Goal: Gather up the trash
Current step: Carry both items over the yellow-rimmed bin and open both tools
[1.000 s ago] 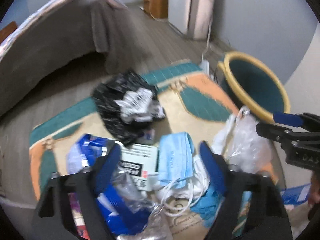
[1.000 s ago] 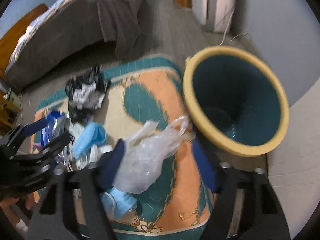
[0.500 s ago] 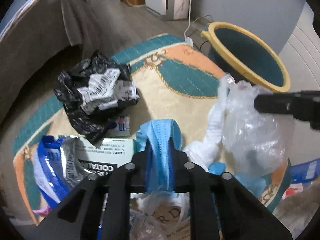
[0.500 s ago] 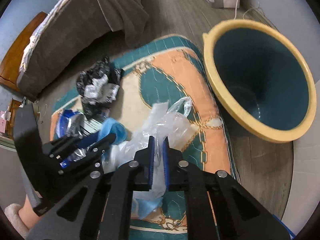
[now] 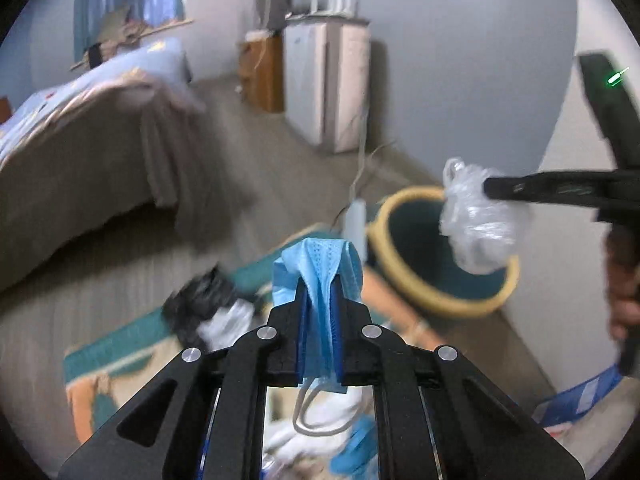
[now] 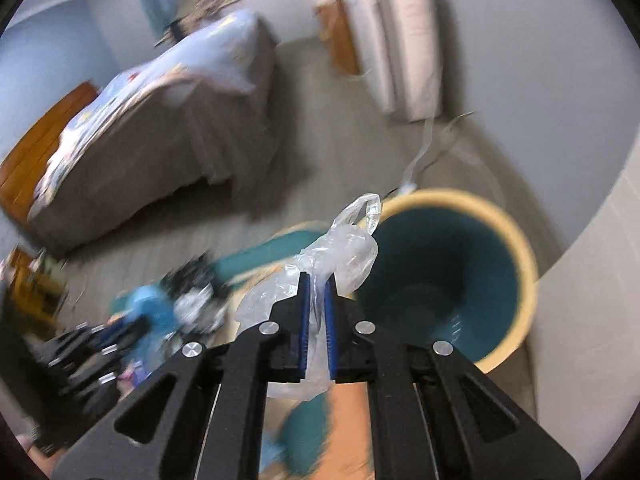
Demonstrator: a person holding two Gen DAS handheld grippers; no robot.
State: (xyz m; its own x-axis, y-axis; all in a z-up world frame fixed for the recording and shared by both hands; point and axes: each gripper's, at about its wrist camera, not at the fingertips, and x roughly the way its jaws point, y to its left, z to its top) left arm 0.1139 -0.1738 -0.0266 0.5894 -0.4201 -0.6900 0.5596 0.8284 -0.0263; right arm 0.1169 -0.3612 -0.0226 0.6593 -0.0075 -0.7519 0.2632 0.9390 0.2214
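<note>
Gripping blue mask [image 5: 316, 280], clear bag [image 6: 340, 256], teal bin [image 6: 516, 224] beside rug [image 5: 108, 360]

A pale blue face mask [image 5: 318, 276] hangs folded, pinched clear of the floor, its white ear loop dangling below. At its three o'clock a crumpled clear plastic bag [image 5: 476, 224] is held over the yellow-rimmed teal bin [image 5: 436, 296]. A crumpled black bag [image 5: 204, 300] lies on the rug at the mask's nine o'clock.

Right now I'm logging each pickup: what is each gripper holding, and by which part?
The left gripper pinches a blue face mask across its folded middle. The right gripper pinches a clear plastic bag around its bunched middle.
</note>
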